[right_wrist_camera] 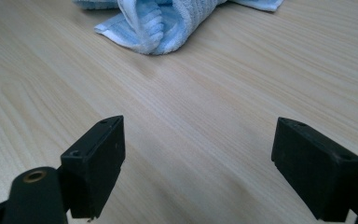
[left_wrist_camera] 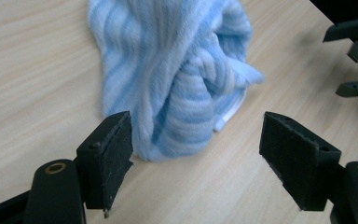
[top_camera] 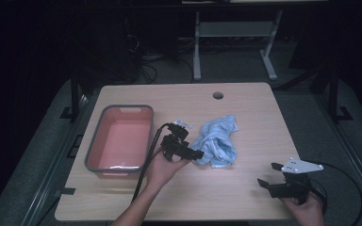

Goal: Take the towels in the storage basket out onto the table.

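The towel (top_camera: 216, 141), blue-and-white striped and bunched into a loose twisted heap, lies on the table (top_camera: 245, 197) near its middle, with a fold hanging down at the end that faces the left tool (left_wrist_camera: 196, 154). That tool sits just beside the towel's near-left edge, its jaws spread wide with nothing pressed between them; in the left gripper view the towel's rounded end lies just ahead of the gap between the pads, not yet inside it, and the pads touch no cloth. The step in hand looks like the approach for a grasp on the towel. On the far side of the left tool from the towel stands a grey bin (top_camera: 121, 139) with a pink inside, and it appears empty, so it may be where the towel is meant to go, though that is only a guess. The right tool (top_camera: 269, 175) rests well apart from the towel, toward the table's near-right corner, its jaws also spread wide and holding nothing; from its own view a corner of the towel shows farther off across bare wood. The next move probably calls for pushing the left tool forward and slightly down until the thick fold sits between the pads, then closing firmly, since loose terry cloth can slip out of a shallow pinch.
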### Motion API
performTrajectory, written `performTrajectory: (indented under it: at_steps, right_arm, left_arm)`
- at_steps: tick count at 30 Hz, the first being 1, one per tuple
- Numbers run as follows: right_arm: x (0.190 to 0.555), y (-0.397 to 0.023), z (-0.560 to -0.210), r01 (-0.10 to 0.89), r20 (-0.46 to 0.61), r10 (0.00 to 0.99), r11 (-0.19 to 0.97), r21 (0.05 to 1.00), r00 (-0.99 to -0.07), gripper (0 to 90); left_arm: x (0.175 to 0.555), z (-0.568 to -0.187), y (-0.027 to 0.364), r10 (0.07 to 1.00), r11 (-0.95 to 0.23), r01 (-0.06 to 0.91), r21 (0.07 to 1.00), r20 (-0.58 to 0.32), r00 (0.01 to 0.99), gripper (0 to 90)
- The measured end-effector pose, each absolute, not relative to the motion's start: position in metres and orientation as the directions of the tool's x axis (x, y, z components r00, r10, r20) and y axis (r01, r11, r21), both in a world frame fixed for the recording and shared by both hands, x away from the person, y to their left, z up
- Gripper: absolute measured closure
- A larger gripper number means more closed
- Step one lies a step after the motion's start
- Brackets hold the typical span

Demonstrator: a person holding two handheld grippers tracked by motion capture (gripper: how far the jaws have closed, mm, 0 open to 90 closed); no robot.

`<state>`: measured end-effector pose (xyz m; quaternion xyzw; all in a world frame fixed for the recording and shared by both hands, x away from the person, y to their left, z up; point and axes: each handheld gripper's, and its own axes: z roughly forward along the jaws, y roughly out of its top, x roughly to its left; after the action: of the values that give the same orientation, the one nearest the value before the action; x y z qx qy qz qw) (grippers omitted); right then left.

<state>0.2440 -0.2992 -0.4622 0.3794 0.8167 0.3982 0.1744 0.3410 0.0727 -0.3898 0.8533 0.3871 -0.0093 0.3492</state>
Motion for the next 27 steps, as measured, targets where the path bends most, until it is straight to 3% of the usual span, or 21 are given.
performTrajectory:
  at_steps: [27]
  right_arm:
    - [0.245,-0.299,-0.462,0.487,0.02,0.763,0.392,0.78,-0.646,16.7]
  left_arm:
    - [0.304,-0.408,0.085,0.623,-0.45,0.648,0.615,-0.303,0.721,23.3]
